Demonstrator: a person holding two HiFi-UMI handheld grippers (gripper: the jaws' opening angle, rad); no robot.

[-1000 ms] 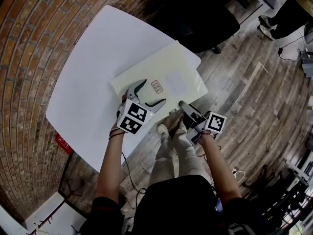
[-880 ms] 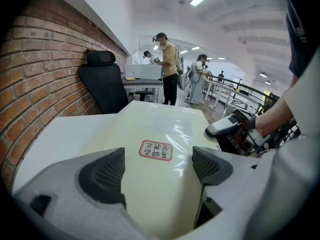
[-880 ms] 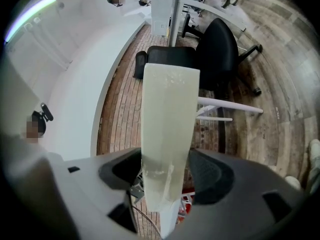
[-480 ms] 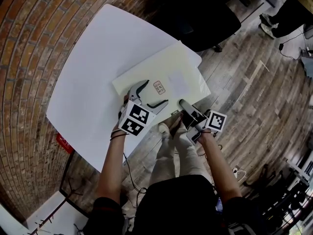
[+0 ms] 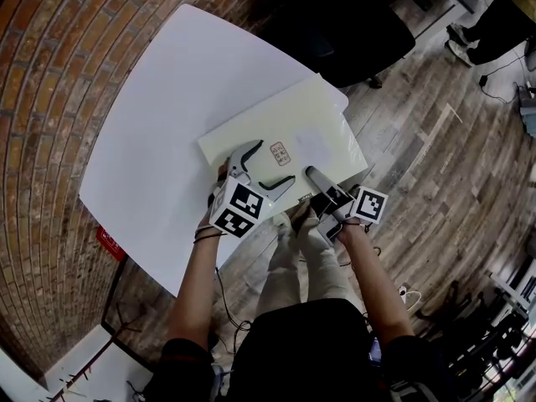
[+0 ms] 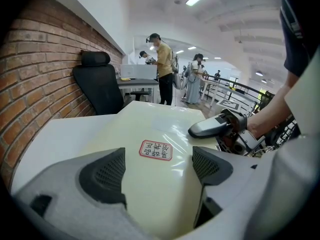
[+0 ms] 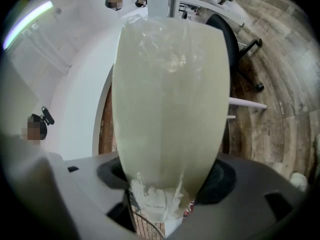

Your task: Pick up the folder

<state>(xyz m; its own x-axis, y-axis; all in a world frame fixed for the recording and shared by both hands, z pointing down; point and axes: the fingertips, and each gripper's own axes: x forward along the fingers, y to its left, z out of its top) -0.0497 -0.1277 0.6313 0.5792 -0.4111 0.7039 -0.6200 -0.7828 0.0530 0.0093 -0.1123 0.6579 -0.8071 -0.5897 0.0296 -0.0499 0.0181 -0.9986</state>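
Note:
A pale yellow folder (image 5: 285,128) (image 6: 150,124) lies on the white table (image 5: 159,99), its near corner past the table edge. It bears a red-framed label (image 5: 280,153) (image 6: 155,149). My left gripper (image 5: 272,162) (image 6: 157,166) hovers open over the folder, the label showing between its jaws. My right gripper (image 5: 311,176) (image 7: 167,176) sits at the folder's near edge. Its jaws have been spreading and stand wide, one above and one below the folder (image 7: 170,84), whose edge reaches between them without being pinched.
A black office chair (image 5: 335,32) (image 6: 97,84) stands beyond the table's far side. A brick wall (image 5: 50,74) runs along the left. Wooden floor (image 5: 435,141) spreads to the right. Several people (image 6: 160,69) stand at desks in the distance.
The folder has slid a little to the right on the table. My left gripper has shifted right along with it. The right gripper has stayed at the folder's near edge.

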